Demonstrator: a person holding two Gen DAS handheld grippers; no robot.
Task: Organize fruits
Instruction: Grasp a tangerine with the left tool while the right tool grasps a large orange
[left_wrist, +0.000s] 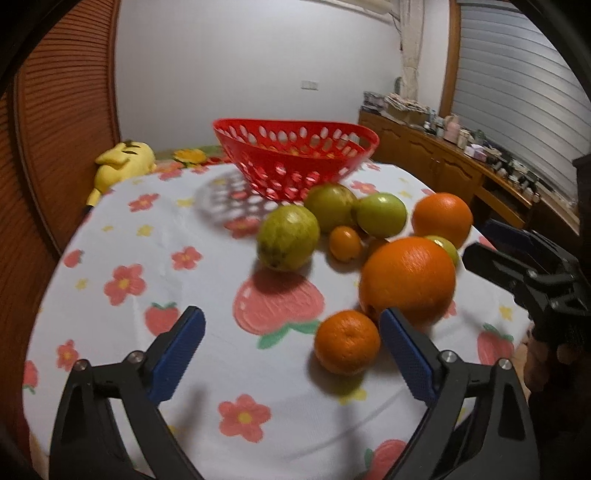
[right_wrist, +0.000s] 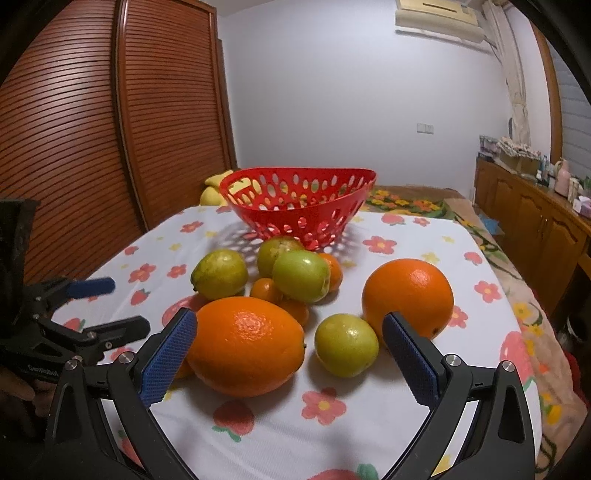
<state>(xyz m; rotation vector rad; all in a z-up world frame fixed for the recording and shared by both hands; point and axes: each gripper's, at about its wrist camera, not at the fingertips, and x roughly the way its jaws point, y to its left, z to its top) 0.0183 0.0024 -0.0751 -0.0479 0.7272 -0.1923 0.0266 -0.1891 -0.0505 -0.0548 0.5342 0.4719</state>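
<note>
Biggest worry: round fruit rolling. Left tool (left_wrist: 291, 328) spread wide, pinching nothing, with the small mandarin (left_wrist: 347, 341) sitting between the blue pads, closer to the right-hand one. Clipping it off-centre would probably squirt it sideways into the big orange (left_wrist: 408, 282) just behind, and from there maybe off the desk (left_wrist: 155, 243) edge at lower right of the frame.

Right tool (right_wrist: 290, 341) also spread, gripping nothing. Big orange (right_wrist: 245, 345) and a small green fruit (right_wrist: 346, 345) both sitting in the gap in the right wrist view, so closing here could catch two at once or knock one loose. Left pad looks very close to that orange; can't tell if touching.

Red basket (right_wrist: 299, 206) at upper middle, well behind the pile, looks mostly empty, contents hard to see. In the way: a tight cluster of green fruits (right_wrist: 301, 275) and tiny oranges (right_wrist: 266, 290) right between the tools and the basket, so carrying low means bumping them. Second large orange (right_wrist: 408, 297) off to the right. Both tools working the same patch, close enough to bump. Yellow plush toy (left_wrist: 123, 162) at far left, out of the way.
</note>
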